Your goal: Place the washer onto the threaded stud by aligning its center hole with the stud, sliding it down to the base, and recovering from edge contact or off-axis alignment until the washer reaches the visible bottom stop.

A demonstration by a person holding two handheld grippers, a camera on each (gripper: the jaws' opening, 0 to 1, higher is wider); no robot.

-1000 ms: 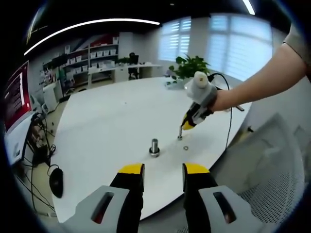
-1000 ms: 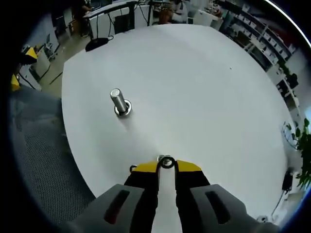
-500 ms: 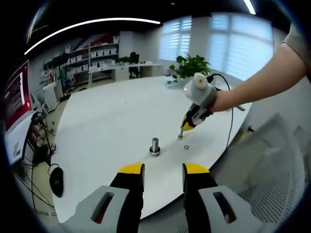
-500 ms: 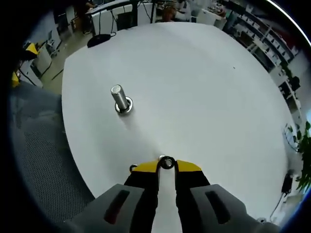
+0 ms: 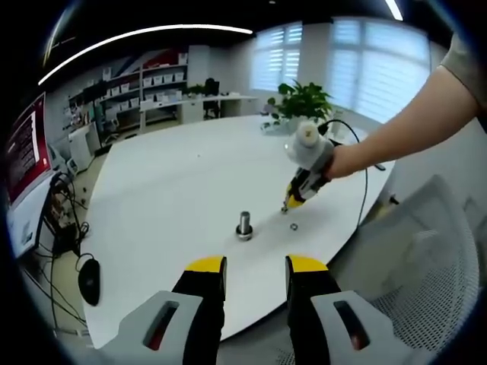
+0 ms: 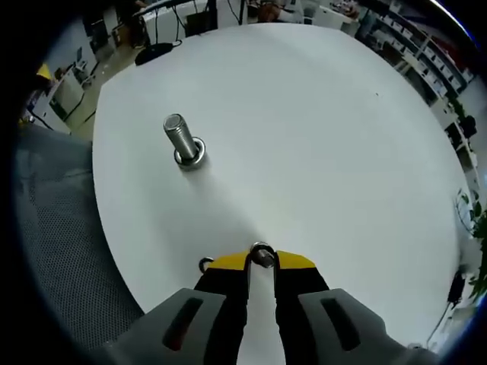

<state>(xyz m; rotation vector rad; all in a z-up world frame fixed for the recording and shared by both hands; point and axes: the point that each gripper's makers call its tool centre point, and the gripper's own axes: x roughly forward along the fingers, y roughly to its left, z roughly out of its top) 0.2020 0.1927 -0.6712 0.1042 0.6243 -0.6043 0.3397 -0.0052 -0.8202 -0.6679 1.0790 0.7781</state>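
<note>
On the white surface [image 6: 319, 122] the stud [image 6: 180, 139] stands upright. Right tongs [image 6: 262, 258] pinch a washer [image 6: 262, 255]; a second washer [image 5: 294, 226] lies beside them. Left tongs [image 5: 255, 268] hang parted, holding nothing.

Washer [image 6: 261, 255] partly hidden btwn right gripper [image 6: 261, 261] fingers; stud [image 5: 244, 226] threads too small to tell.

Both views are bright and evenly lit. In the left gripper view, daylight comes through the blinds of the windows [image 5: 358, 61] at the far side of the room, and ceiling light strips [image 5: 144, 36] smear into long curved arcs. The white surface [image 6: 319, 144] is close to overexposed and shows little texture; the threaded stud [image 6: 181, 141] casts only a faint, soft shadow. Fisheye distortion bends the surface's edges, and detail goes soft and slightly blurred toward the margins.
</note>
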